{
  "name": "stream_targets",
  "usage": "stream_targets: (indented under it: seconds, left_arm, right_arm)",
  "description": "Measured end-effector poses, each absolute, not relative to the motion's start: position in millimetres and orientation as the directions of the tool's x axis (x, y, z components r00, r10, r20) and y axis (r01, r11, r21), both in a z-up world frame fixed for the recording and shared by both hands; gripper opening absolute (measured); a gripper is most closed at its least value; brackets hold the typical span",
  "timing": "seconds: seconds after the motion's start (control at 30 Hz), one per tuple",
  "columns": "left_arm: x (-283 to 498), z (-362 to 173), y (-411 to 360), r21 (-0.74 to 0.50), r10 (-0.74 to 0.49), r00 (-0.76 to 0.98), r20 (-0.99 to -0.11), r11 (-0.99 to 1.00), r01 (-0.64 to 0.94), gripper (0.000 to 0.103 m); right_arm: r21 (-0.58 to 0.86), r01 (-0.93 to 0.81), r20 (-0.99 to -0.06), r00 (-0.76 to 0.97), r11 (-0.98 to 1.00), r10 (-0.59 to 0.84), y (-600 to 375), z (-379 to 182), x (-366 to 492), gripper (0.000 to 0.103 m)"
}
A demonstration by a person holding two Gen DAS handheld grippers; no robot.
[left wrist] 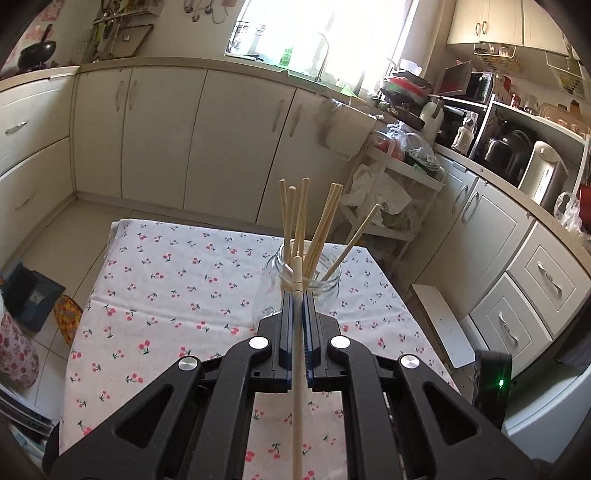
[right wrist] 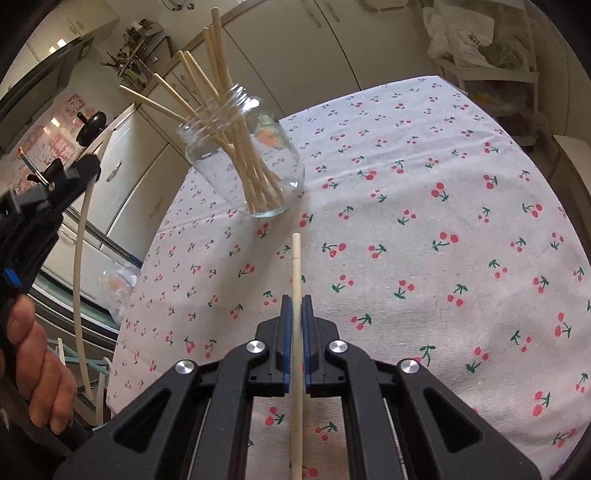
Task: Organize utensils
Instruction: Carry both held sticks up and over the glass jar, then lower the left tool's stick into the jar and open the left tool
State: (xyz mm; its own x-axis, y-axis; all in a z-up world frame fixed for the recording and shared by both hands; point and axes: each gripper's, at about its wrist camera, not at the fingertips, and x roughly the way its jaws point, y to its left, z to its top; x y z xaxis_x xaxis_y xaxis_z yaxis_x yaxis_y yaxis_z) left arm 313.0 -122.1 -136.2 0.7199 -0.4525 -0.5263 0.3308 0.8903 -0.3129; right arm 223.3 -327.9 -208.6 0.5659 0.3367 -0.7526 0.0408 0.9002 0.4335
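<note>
Left tool closed on a chopstick, long axis straight up the frame's middle, tip just past the fingers and overlapping the near rim of the jar in the left view. Right tool likewise clamped on a second stick, long axis vertical in frame, tip pointing toward the jar's base but apart from it, over bare cloth. Jar at centre of the left view, upper left of the right view, upright on the table, holding a fan of chopsticks that splay up and outward past the rim. In the right view, wide open cherry-print cloth across the right and lower frame; table edge curving down the left, close behind the jar, another edge along the top right. In the left view, far edge of the table just behind the jar, floor and cabinets beyond, cloth open to the left. Left tool also at the left edge of the right view, gripped by a hand. Readable writing: "2010", apparently, on a white bag at top right of the right view; red wall posters at far left too blurred to read.
</note>
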Motion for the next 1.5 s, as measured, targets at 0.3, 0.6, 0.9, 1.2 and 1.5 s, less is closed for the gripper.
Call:
stream_targets:
  seconds: [0.3, 0.6, 0.9, 1.2, 1.5]
  left_arm:
    - [320, -118, -130, -0.315, -0.442, 0.776, -0.450, 0.892, 0.325, 0.005]
    - [340, -91, -122, -0.357, -0.436, 0.835, -0.337, 0.879, 0.314, 0.005]
    - [376, -78, -117, -0.432, -0.423, 0.868, -0.261, 0.855, 0.287, 0.005]
    - [393, -84, -145, -0.423, -0.428, 0.865, -0.260, 0.856, 0.297, 0.005]
    - [401, -70, -156, -0.433, -0.427, 0.887, -0.175, 0.843, 0.320, 0.005]
  right_arm:
    - [0.502, 0.053, -0.709, 0.597, 0.864, 0.375, -338, -206, 224, 0.006]
    - [0.546, 0.078, -0.677, 0.627, 0.834, 0.384, -343, -212, 223, 0.006]
    - [0.597, 0.101, -0.644, 0.651, 0.796, 0.401, -352, -217, 224, 0.006]
    - [0.622, 0.108, -0.633, 0.652, 0.776, 0.416, -358, -225, 226, 0.006]
    - [0.618, 0.112, -0.646, 0.637, 0.778, 0.421, -357, -228, 228, 0.006]
